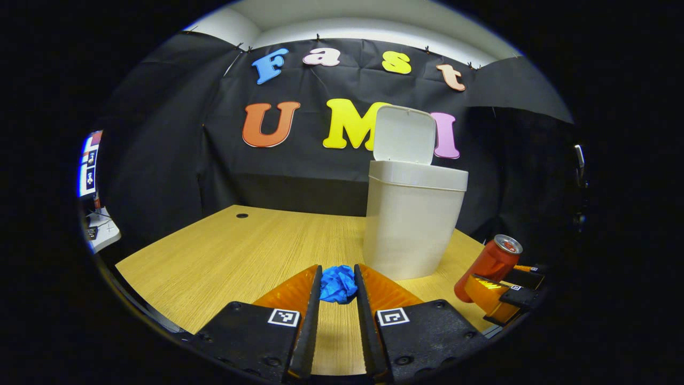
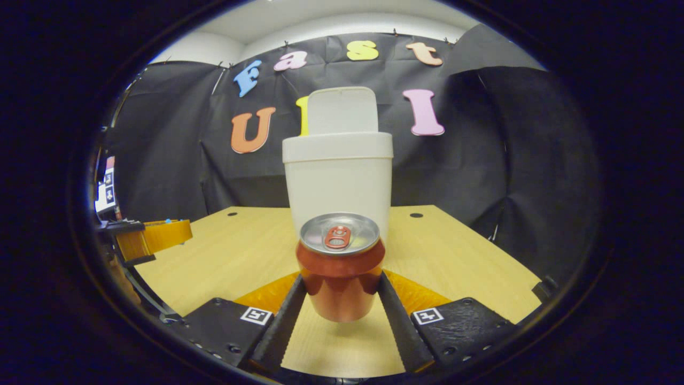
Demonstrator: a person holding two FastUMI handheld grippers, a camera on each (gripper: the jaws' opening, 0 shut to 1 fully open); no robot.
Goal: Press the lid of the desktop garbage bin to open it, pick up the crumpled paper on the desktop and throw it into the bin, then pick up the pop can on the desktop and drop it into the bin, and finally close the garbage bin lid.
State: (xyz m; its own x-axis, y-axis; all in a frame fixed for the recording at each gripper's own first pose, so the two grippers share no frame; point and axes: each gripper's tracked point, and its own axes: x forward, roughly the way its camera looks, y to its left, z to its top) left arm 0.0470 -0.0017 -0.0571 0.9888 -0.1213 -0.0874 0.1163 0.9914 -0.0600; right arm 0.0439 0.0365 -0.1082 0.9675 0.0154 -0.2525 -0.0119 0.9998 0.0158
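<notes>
The white bin (image 1: pixel 411 224) stands on the wooden table (image 1: pixel 224 251) with its lid (image 1: pixel 404 133) swung upright. A blue crumpled paper (image 1: pixel 338 286) sits between the fingertips of my left gripper (image 1: pixel 338 268), which is shut on it just in front of the bin's left corner. In the right gripper view the red pop can (image 2: pixel 340 267) is upright and pinched between both fingers of my right gripper (image 2: pixel 341 278), slightly above the table, directly in front of the bin (image 2: pixel 337 176). The left gripper view shows that can (image 1: pixel 489 264) and right gripper (image 1: pixel 502 291) to the bin's right.
The table has small cable holes near its back edge (image 2: pixel 416 215). Black cloth closes off the back and sides. A screen (image 1: pixel 88 166) and a white surface (image 1: pixel 104 235) lie beyond the table's left edge. My left gripper (image 2: pixel 155 235) appears at the left of the right gripper view.
</notes>
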